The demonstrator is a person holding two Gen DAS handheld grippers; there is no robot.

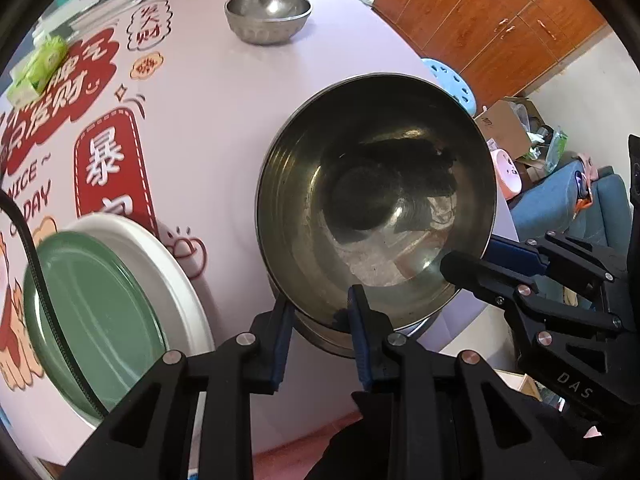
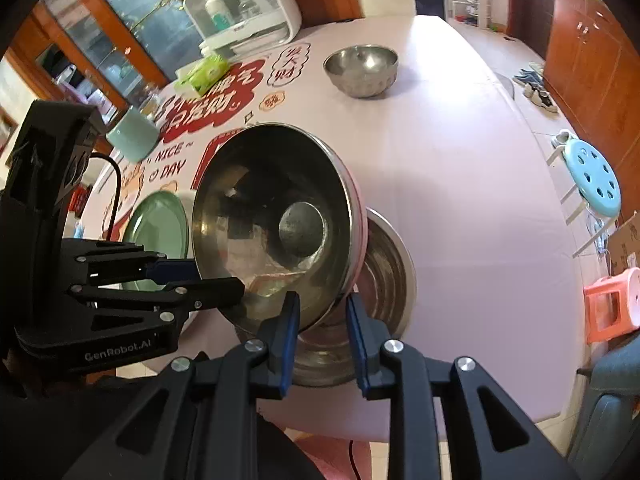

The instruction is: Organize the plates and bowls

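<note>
— While both wrist views are filled by a large steel bowl (image 1: 376,204), what is seen in only one?
— A second steel bowl (image 2: 384,276) beneath the tilted one is shown clearly only by the right view, along with a mint cup (image 2: 134,136). A cardboard box (image 1: 506,126) is shown fully only by the left view.
— How are the surfaces described?
— Round, shiny, scuffed metal is seen on a smooth pink tablecloth (image 1: 208,128); a glossy green plate (image 1: 96,320) is stacked on a white plate (image 1: 176,276).
— And the grippers?
— The bowl's rim is clamped by the left gripper (image 1: 320,312) and by the right gripper (image 2: 322,312), each narrowly parted.
</note>
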